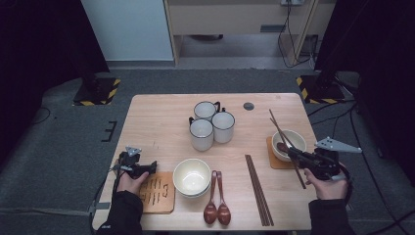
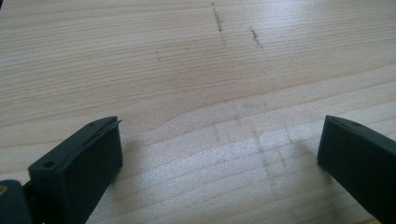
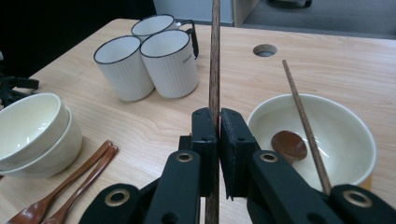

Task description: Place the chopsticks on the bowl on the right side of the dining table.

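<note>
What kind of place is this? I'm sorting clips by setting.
Likely a lab or studio: a wooden table laid with mugs and bowls, on grey carpet with floor cables and hazard-taped stand bases.

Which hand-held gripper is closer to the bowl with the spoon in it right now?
Right. The right hand-held gripper sits beside that bowl, shut on a chopstick. The left hand-held gripper is across the table, open by the wooden coaster.

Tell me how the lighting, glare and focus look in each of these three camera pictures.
High view: the pale wooden table is evenly lit while the surroundings fall into darkness. Left gripper view: soft glare washes the wood grain, and the black left gripper has jaws that cast faint shadows. Right gripper view: the dark brown wooden chopstick clamped in the black right gripper looks sharp; the white ribbed mugs slightly softer.
</note>
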Tool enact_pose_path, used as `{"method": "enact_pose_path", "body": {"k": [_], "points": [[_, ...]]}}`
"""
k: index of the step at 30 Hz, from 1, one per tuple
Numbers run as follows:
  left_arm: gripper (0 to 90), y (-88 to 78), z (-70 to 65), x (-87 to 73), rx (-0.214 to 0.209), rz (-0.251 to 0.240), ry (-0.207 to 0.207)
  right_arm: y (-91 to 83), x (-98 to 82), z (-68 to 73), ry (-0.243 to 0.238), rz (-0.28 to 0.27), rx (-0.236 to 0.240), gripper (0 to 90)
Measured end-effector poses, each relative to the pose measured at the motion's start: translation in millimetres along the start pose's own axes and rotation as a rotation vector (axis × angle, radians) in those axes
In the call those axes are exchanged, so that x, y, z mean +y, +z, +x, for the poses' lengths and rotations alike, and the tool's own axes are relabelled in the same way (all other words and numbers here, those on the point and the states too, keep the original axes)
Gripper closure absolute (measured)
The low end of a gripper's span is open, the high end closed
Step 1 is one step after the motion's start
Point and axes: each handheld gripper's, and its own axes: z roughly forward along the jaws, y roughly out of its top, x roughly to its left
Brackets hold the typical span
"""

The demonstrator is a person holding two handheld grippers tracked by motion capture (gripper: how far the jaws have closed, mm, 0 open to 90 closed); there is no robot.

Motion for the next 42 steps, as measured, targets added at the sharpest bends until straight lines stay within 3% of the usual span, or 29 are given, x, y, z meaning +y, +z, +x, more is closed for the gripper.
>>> {"method": "enact_pose_path", "body": {"k": [29, 42], "points": [[0.0, 0.0, 0.0, 0.0, 0.0, 0.0, 0.0, 1.0, 26.6, -40.6, 0.027, -0.031, -0.024, 85.0], [0.0, 0.0, 0.0, 0.0, 0.0, 0.0, 0.0, 11.6, 30.7, -66.6, 0.022, 0.0, -0.049, 85.1]]}}
